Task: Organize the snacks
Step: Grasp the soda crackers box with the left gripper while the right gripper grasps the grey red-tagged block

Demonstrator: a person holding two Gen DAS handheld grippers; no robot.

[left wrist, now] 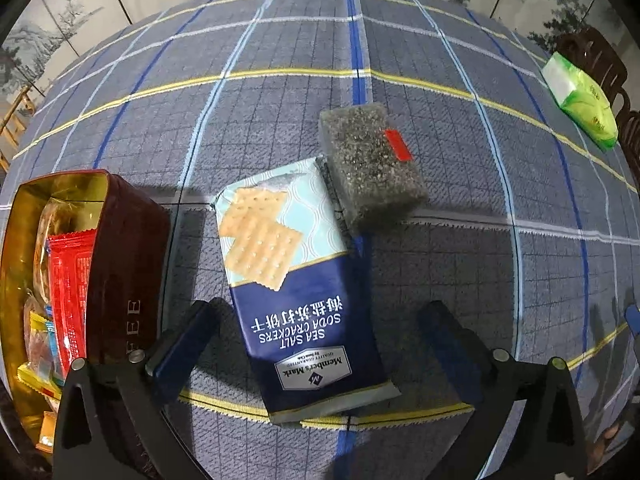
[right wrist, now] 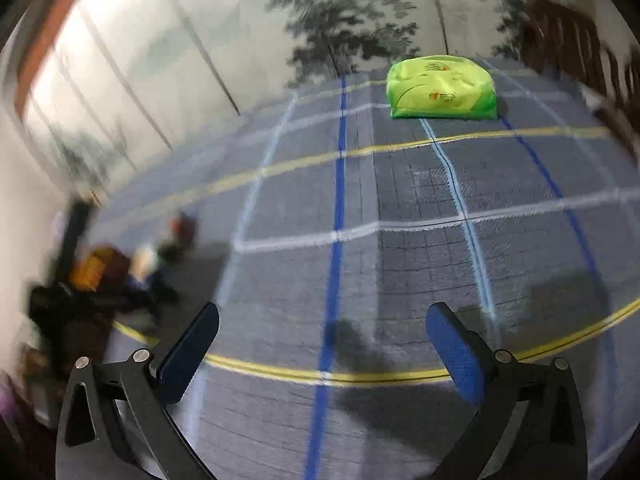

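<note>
Item: soda cracker pack, flat on the checked cloth, between the left gripper fingers, spread wide, untouched. Right gripper likewise spread, empty. Tin left. Risk: squeezing hard crushes crackers.

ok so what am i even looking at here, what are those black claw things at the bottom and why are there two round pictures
Those claws are two-finger grippers, one held in each of a person's hands. Each carries a fisheye camera looking along its fingers, hence two round pictures.

The left gripper is open above a pack of sea salt soda crackers on a plaid tablecloth. A grey speckled packet lies partly on the pack's far end. Beside them stands a dark red tin with wrapped snacks inside.

The right gripper is also open and empty, over bare cloth. A green packet lies farther off. That picture is blurred. Nothing is held.
</note>
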